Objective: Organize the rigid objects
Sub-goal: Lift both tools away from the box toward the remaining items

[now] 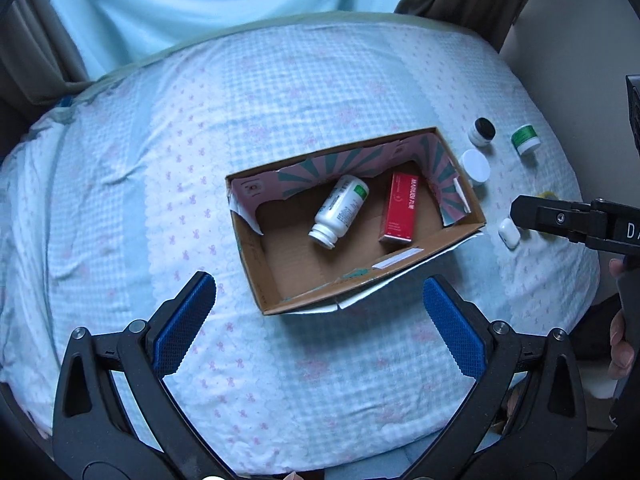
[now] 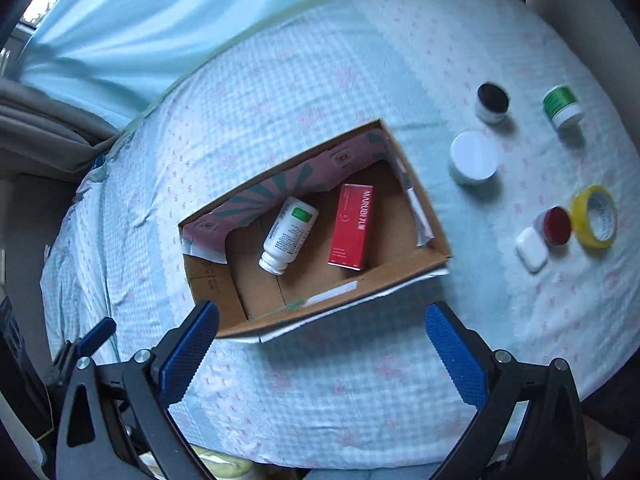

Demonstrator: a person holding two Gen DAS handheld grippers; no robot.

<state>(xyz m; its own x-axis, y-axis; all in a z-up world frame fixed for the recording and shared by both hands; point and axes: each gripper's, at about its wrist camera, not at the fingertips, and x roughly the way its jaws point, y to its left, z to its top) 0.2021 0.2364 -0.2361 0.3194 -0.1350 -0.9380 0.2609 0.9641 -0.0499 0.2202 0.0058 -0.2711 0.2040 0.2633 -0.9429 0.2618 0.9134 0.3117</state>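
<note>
Only the right wrist view shows the yellow tape [image 2: 595, 216] right of the box [image 2: 404, 280]. Both the left gripper [image 1: 320, 300] and right gripper [image 2: 322, 334] gape wide, empty, near the box's front edge.

The bed [image 2: 320, 380] wears a pale blue gingham sheet with faint pink bows. The cardboard box [image 2: 400, 280] is brown, lined pink with teal rays. Inside lie a white pill bottle [image 2: 286, 236] with a green label and a red carton [image 2: 350, 226]. Beside it: a white jar [image 2: 474, 156], a black-lidded jar [image 2: 493, 102], a green-lidded jar [image 2: 562, 106], a dark red-lidded jar [image 2: 556, 226], yellow tape [image 2: 594, 216], and a white case [image 2: 531, 249]. Claw pads [image 2: 186, 354] are blue.
</note>
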